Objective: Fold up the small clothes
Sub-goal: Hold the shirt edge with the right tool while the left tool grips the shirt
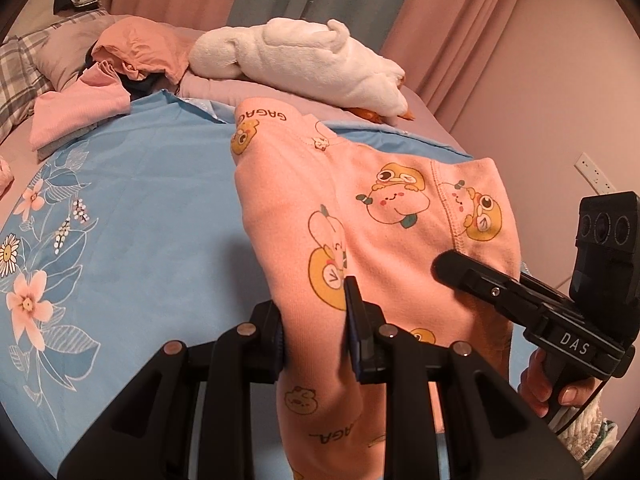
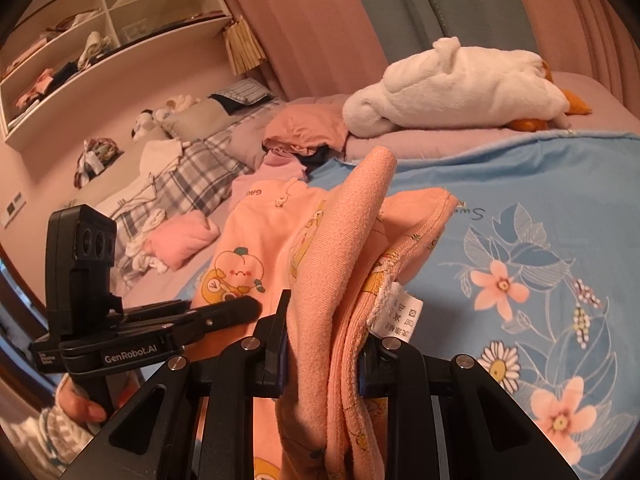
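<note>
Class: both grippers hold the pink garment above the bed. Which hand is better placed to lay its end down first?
Probably the left. The left gripper pinches a single flat layer of the garment; the right gripper clamps a bunched, label-bearing edge that needs straightening.

Warm dim light, fisheye-warped edges

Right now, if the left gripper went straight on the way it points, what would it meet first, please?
Probably the peach printed garment that the left gripper already clamps, then the blue floral sheet beneath; depth is unclear.
</note>
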A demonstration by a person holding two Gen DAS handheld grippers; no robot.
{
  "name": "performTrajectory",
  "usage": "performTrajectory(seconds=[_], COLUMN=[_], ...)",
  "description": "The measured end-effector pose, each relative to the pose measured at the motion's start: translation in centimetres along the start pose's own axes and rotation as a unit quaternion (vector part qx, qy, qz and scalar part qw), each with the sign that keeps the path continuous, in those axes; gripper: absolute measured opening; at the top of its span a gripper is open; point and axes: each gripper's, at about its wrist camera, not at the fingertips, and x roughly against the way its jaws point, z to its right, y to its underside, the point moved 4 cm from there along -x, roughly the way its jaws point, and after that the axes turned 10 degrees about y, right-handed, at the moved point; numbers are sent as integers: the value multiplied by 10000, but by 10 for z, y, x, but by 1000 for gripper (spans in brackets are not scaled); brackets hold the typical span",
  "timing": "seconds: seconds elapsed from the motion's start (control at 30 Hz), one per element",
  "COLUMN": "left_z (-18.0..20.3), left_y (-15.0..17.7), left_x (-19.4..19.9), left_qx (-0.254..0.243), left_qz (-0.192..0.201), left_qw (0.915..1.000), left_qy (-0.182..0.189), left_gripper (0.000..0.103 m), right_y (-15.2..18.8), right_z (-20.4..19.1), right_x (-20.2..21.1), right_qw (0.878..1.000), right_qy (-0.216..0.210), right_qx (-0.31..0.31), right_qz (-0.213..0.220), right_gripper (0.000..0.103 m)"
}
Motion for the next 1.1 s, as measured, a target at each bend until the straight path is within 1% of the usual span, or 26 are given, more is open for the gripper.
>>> performTrajectory(seconds=[0.3,0.57,1.1], left_z=[-25,-43,-74], left_y=[-12,-21,-24], left_x=[-20,-35,-75], left_qx=[-21,26,102], left_qz=[-36,-100,-399], left_qw=[9998,9996,9985], left_qy=[-184,-250,-361], left_gripper=[24,24,24], right_y=[-8,-14,-11], right_z=[-4,-3,9], right_x=[-30,-54,-95], right_qw=[9999,9997,9985], right_qy=[94,168,305], right_qx=[33,26,-95], right_qz=[-96,-186,-451], right_gripper=[26,26,26])
